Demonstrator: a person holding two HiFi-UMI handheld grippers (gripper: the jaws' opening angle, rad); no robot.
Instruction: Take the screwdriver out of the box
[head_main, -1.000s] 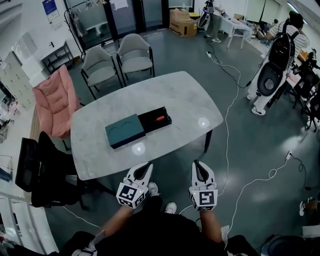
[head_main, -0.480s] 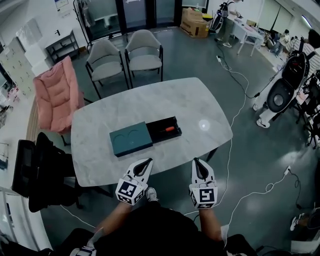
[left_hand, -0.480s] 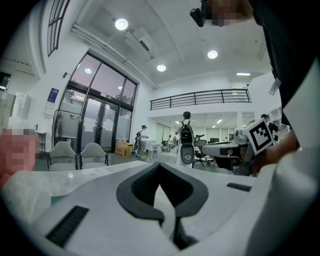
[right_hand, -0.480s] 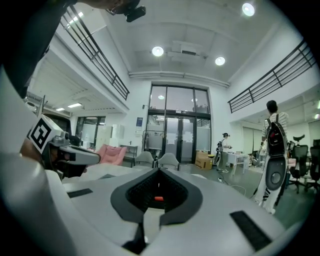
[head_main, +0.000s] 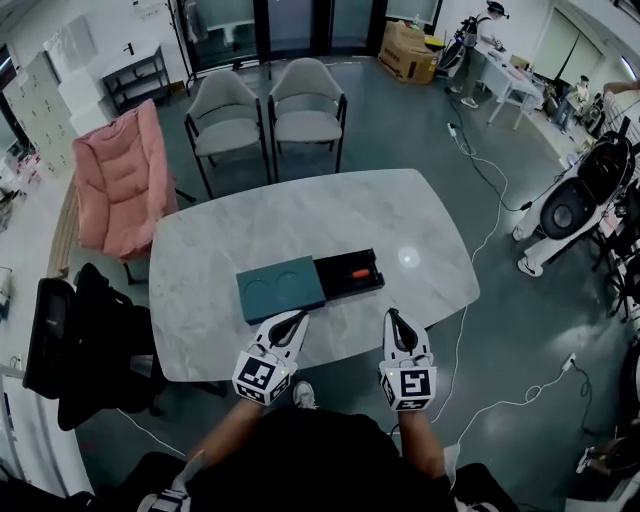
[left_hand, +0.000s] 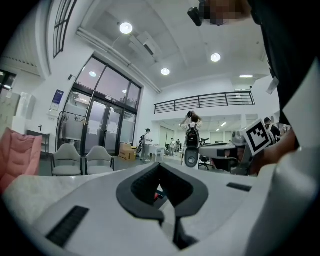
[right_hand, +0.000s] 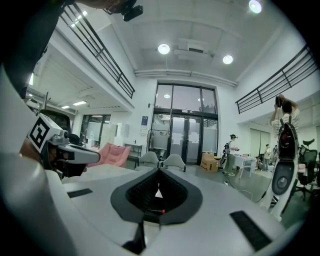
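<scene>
Though box shows only screwdriver handle, left claw, right claw seemingly shut, empty.

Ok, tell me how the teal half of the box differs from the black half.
The teal half is closed on top, with two round dents; the black half is open and holds the screwdriver. The teal half lies left and looks larger; the black half lies right. Both rest flat on the table, end to end.

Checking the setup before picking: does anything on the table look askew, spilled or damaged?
Nothing stands out. The teal rectangular box lies flat on the white marble table, its black inner tray slid out to the right with the orange-handled screwdriver inside. No spill or damage.
</scene>
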